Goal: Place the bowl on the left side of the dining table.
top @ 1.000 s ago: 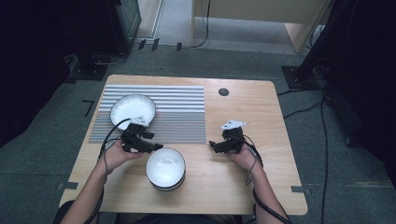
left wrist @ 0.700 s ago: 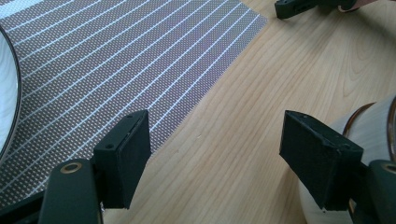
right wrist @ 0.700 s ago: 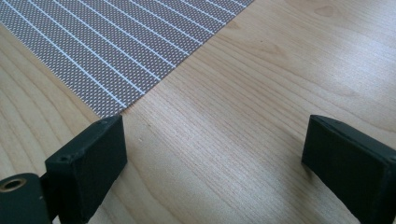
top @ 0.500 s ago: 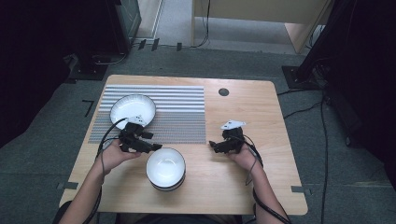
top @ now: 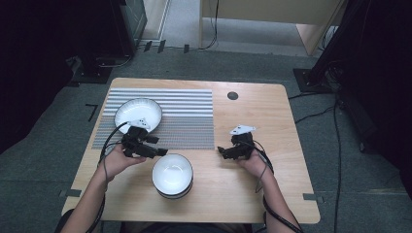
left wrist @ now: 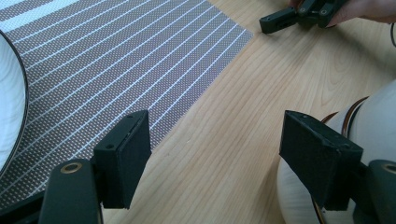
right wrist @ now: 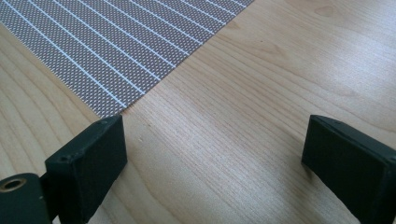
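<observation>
A stack of white bowls [top: 172,174] stands on the wooden table [top: 252,194] near its front edge. A single white bowl [top: 138,112] rests on the striped placemat [top: 184,116]. My left gripper [top: 159,151] lies low just left of the stack's rim, pointing right, open with nothing between its jaws. In the left gripper view, my left gripper [left wrist: 217,135] has bare wood between its jaws, and the stack [left wrist: 378,116] sits beside the right jaw. My right gripper [top: 221,151] rests by the placemat's near right corner, pointing left. In the right gripper view, my right gripper [right wrist: 215,140] is open over wood.
A dark round hole [top: 232,95] sits in the tabletop at the back. Cables trail from both grippers along the person's forearms. The placemat's corner [right wrist: 116,60] lies just ahead of the right gripper. Dark stands and cables surround the table on the floor.
</observation>
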A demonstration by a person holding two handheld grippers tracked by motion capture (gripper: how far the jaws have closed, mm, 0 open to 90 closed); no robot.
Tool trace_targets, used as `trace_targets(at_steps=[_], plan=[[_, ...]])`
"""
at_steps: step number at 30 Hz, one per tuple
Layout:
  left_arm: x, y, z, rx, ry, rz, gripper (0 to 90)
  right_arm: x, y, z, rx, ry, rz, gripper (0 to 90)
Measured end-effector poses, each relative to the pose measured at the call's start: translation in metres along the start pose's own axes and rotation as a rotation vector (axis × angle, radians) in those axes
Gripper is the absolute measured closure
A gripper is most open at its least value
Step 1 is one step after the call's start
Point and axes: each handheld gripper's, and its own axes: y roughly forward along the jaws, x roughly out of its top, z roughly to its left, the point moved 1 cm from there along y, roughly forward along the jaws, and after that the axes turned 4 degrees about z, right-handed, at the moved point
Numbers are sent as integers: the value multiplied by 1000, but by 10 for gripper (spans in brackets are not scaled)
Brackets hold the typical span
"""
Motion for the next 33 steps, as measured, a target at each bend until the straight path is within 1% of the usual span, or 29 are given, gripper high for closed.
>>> trace_targets(at_steps=[3, 8, 12, 20, 25, 29, 33], plan=[[0, -1, 0, -7, -2, 0, 245, 0, 0, 0, 0, 0, 0, 60], [1, -3, -2, -7, 2, -2, 245, 0, 0, 0, 0, 0, 0, 60], [1, -4, -3, 2, 14, 7, 245, 0, 0, 0, 0, 0, 0, 60], [3, -10, -5, 11, 18, 2, 248, 0, 0, 0, 0, 0, 0, 60], [3, -13, -6, 8, 15, 6, 252, 0, 0, 0, 0, 0, 0, 60], [3, -14, -6, 2, 4, 12, 251, 0, 0, 0, 0, 0, 0, 60], [5, -19, -8, -6, 3, -3, 251, 0, 0, 0, 0, 0, 0, 60]])
